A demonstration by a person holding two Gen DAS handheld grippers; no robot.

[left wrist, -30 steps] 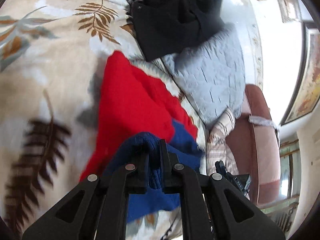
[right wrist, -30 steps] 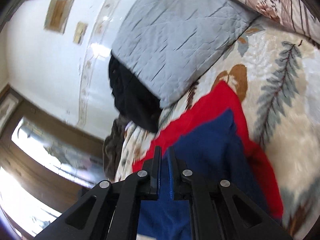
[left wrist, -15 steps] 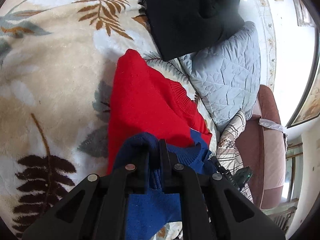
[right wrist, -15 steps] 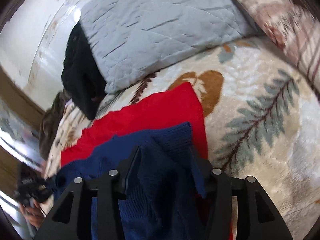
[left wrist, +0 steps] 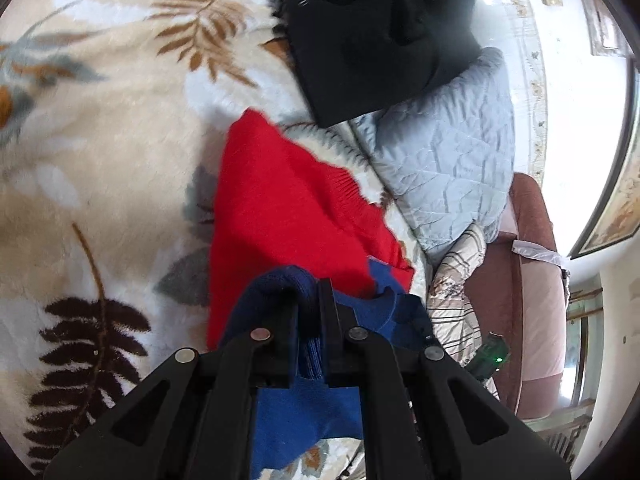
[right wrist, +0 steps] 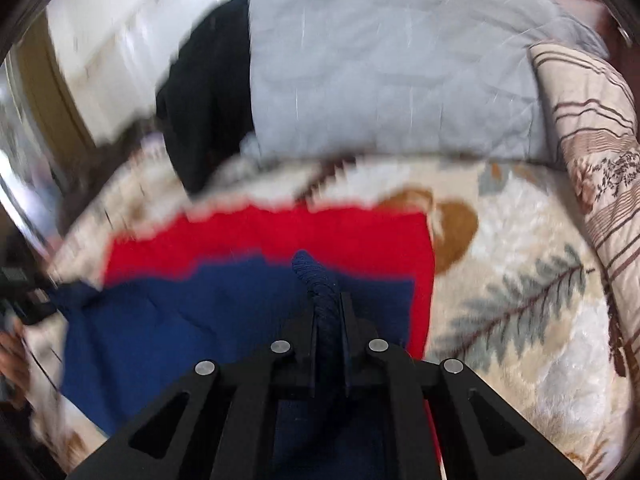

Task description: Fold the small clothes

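A blue knit garment (left wrist: 308, 408) lies partly over a red knit garment (left wrist: 280, 208) on a leaf-print blanket (left wrist: 100, 160). My left gripper (left wrist: 308, 292) is shut on a bunched edge of the blue knit, which bulges over its fingertips. In the right wrist view the blue garment (right wrist: 180, 320) spreads leftwards over the red garment (right wrist: 280, 232). My right gripper (right wrist: 328, 300) has its jaws closing on a raised ridge of that blue knit, and the pads press on it. This view is blurred by motion.
A black garment (left wrist: 380, 40) and a grey quilted pillow (left wrist: 448, 160) lie beyond the red knit. A striped pillow (right wrist: 592, 140) is at the right, with a brown upholstered seat (left wrist: 532, 280) past it. A hand (right wrist: 12, 356) shows at the left edge.
My right gripper opened, rolled to level, moved over the blue knit and shut on a ridge of it. My left gripper kept its grip and barely moved.
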